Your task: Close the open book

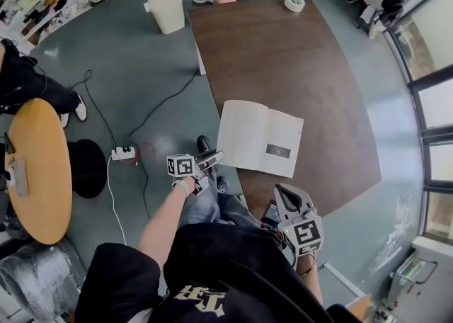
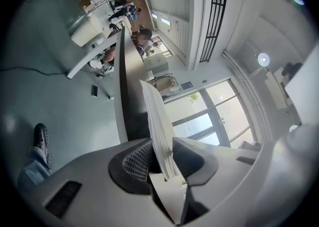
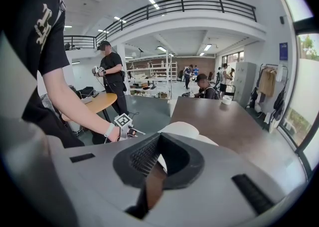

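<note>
The left gripper (image 1: 214, 157) is pinching a thin sheaf of pages at the left edge of the book (image 1: 258, 137). In the left gripper view the jaws of the left gripper (image 2: 162, 160) press on the white pages of the book (image 2: 155, 116) from both sides, and the sheaf stands on edge between them. The right gripper (image 1: 285, 195) has its jaws spread with nothing between them. In the right gripper view only the brown tabletop shows through the gap of the right gripper (image 3: 158, 157), and the book (image 3: 182, 130) lies just beyond.

The book lies open on the dark table (image 1: 283, 59), near its 7 o'clock corner, with its left edge at the table's edge. Seen from the head view, the left gripper meets the book at its 8 o'clock — the right one hovers off its 5 o'clock, apart from it.

At the table's 11 o'clock a white bucket (image 1: 168, 10) stands on the floor, and a tape roll (image 1: 294, 3) sits at its 1 o'clock. A power strip (image 1: 123, 152) lies on the floor at the left gripper's 9 o'clock.
</note>
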{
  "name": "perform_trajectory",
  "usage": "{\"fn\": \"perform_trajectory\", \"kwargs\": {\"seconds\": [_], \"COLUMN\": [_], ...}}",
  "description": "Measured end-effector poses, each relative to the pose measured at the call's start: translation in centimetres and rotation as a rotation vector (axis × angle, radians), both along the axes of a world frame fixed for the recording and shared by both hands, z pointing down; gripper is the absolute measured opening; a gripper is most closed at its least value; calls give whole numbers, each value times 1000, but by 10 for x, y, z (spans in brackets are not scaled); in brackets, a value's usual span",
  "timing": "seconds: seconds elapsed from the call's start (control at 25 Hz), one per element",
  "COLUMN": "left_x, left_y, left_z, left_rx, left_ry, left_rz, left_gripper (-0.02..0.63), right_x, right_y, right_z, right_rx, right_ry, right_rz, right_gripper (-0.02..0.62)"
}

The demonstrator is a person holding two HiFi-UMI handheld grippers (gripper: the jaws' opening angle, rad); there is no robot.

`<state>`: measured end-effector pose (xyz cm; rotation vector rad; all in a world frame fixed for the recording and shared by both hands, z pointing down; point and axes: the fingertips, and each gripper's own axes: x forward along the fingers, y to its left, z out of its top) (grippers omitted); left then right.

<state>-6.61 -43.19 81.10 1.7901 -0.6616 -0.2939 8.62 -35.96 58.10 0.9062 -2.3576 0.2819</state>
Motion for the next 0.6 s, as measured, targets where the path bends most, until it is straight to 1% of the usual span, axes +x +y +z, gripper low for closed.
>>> {"fn": "perform_trajectory", "kwargs": {"seconds": [0.12, 0.24, 0.4, 0.52, 0.6], "left_x": [-1, 0, 4, 12, 21], "left_y": [1, 0, -1, 0, 0], "left_z": [-13, -27, -43, -53, -64], "left_rx": [20, 51, 92, 112, 126], "left_ry": [19, 33, 46, 52, 72], "left_rz": [-4, -8, 0, 15, 32], "left_gripper": [120, 100, 98, 98, 98], "right_x": [3, 4, 5, 4, 2], "right_y": [0, -4, -2, -2, -2], "right_z": [0, -5, 4, 12, 12], "right_rx": [6, 16, -12, 1, 5], "right_ry": [-8, -21, -42, -17, -6], "right_rz": [0, 23, 18, 0, -14], "right_gripper": [-12, -12, -12, -12, -12]}}
